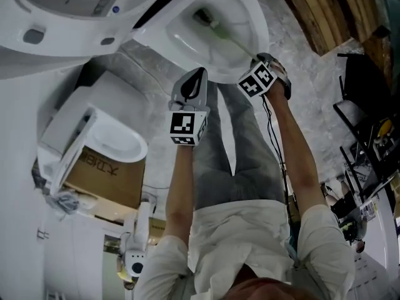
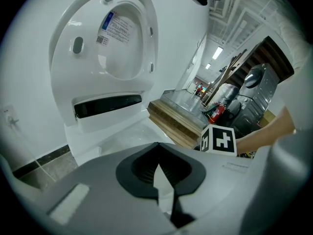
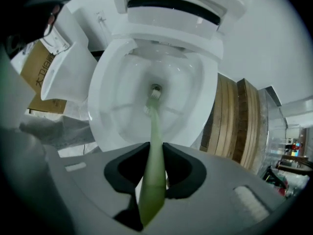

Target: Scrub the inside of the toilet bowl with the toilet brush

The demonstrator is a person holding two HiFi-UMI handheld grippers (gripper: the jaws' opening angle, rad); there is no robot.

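The white toilet bowl (image 1: 187,39) lies at the top of the head view, with its lid (image 2: 112,43) raised. My right gripper (image 1: 256,61) hovers over the bowl's near rim, shut on the pale green toilet brush handle (image 3: 154,165). The handle runs down into the bowl (image 3: 117,106), and the brush head (image 3: 155,93) sits at the drain hole in the bottom. My left gripper (image 1: 197,75) is held just left of the right one, in front of the bowl's rim. Its jaws are shut with nothing between them (image 2: 157,148).
Another white toilet (image 1: 115,139) rests on a cardboard box (image 1: 103,177) at the left. Wooden boards (image 1: 322,11) lie right of the bowl. A black stand and cables (image 1: 365,136) fill the right side. The person's legs (image 1: 231,149) stand before the bowl.
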